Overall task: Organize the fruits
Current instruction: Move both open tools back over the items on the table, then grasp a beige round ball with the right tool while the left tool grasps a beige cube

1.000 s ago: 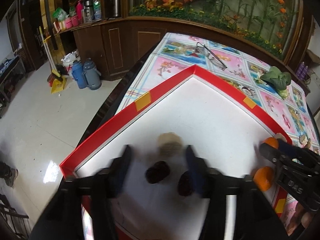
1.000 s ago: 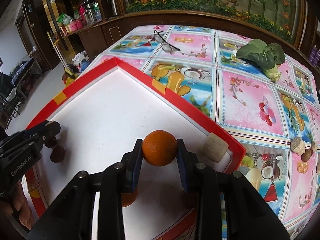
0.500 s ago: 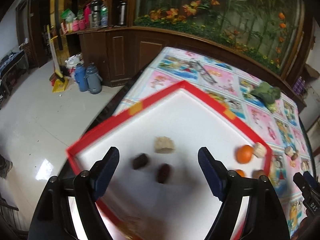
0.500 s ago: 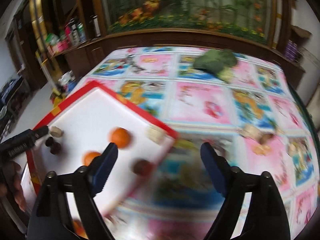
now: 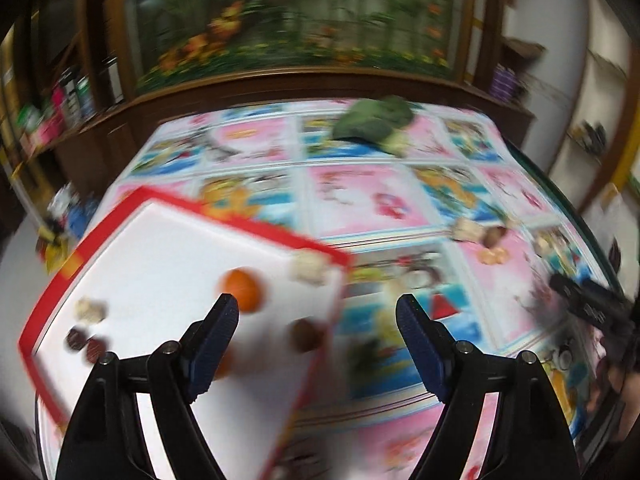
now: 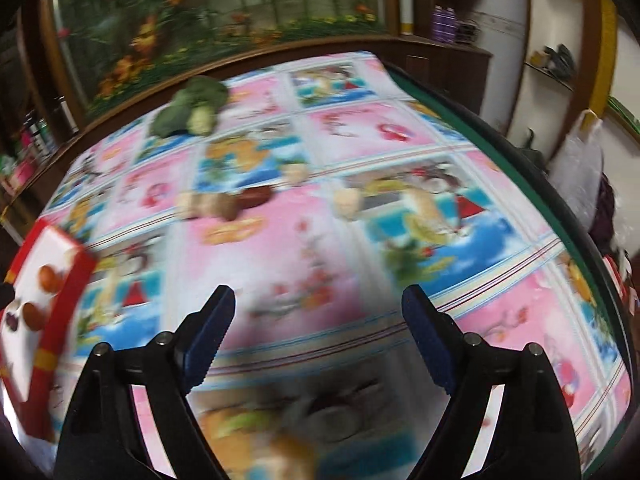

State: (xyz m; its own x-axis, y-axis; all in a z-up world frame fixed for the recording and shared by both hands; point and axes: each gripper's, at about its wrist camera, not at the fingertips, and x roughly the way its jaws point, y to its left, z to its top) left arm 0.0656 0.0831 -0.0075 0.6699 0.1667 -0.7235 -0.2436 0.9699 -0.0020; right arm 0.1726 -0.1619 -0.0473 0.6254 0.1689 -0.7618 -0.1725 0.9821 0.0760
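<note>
Both views are motion-blurred. The red-rimmed white tray [image 5: 172, 204] lies at the left and holds an orange [image 5: 242, 290], a brown round fruit [image 5: 306, 334], two dark fruits [image 5: 86, 344] and two pale pieces [image 5: 91, 309]. My left gripper [image 5: 318, 344] is open and empty above the tray's right edge. My right gripper [image 6: 318, 340] is open and empty over the patterned tablecloth, with the tray [image 6: 60, 288] at its far left. Loose fruits [image 6: 224, 206] lie on the cloth ahead of it, also seen in the left wrist view [image 5: 480, 236].
A green leafy vegetable [image 5: 374, 122] [image 6: 192, 110] lies at the far side of the table. The right gripper's body [image 5: 592, 308] shows at the right of the left wrist view. The table's dark rim [image 6: 540, 168] curves along the right. Wooden cabinets stand behind.
My right gripper has let go of the orange, which now lies in the tray, and swung right over the cloth. My left gripper opened, lifted off the dark fruits and swung right.
</note>
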